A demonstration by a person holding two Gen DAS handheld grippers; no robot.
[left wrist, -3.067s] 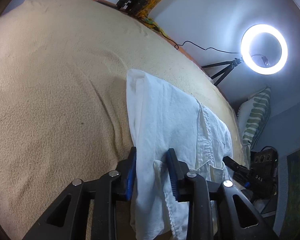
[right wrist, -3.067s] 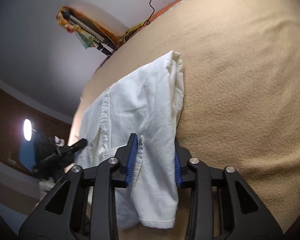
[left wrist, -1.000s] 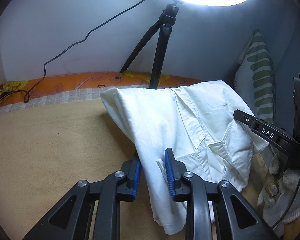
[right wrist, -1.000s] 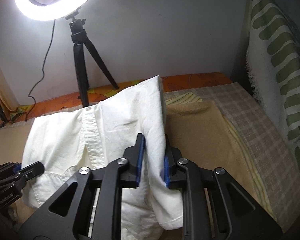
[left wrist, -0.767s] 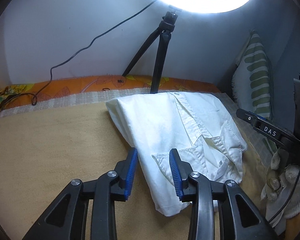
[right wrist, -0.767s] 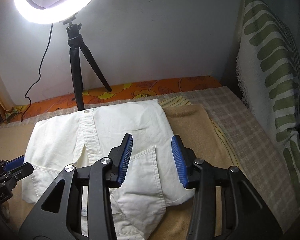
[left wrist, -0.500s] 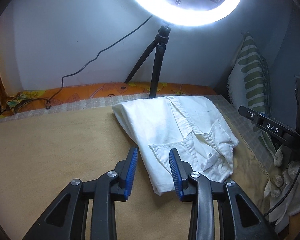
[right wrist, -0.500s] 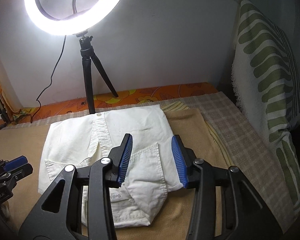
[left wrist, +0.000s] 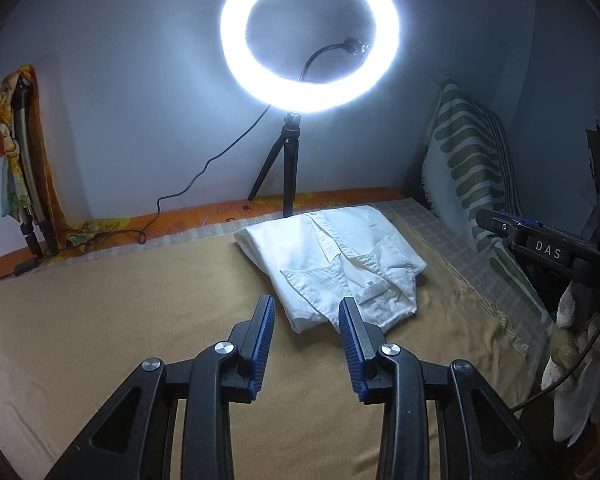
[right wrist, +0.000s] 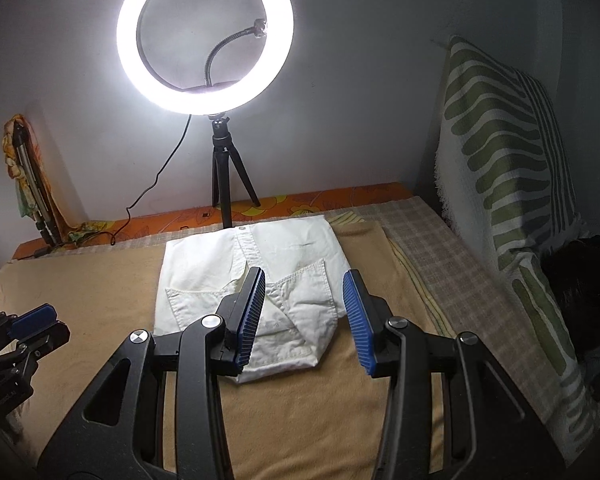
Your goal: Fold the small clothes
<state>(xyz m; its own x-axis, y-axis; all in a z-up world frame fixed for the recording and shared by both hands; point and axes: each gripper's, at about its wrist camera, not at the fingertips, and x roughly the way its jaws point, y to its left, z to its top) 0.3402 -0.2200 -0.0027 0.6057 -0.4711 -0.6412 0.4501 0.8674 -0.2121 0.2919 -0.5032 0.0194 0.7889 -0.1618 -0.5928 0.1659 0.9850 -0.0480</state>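
A small white shirt [left wrist: 332,264] lies folded on the tan blanket [left wrist: 120,320], near the far edge of the bed. It also shows in the right wrist view [right wrist: 288,256]. My left gripper [left wrist: 306,312] is open and empty, just short of the shirt's near left corner. My right gripper [right wrist: 304,284] is open and empty, held above the shirt's near edge. The right gripper shows at the right of the left wrist view [left wrist: 540,244]; the left gripper shows at the left of the right wrist view [right wrist: 24,332].
A lit ring light on a small tripod [left wrist: 290,160] stands behind the shirt against the wall, its cable [left wrist: 204,176] trailing left. A green-striped pillow [right wrist: 508,168] leans at the right. A checked sheet [right wrist: 440,248] and an orange patterned sheet [right wrist: 300,200] show at the bed's edges.
Both grippers carried the shirt to the far edge, laid it down and let go. They have opened and drawn back and up from it.
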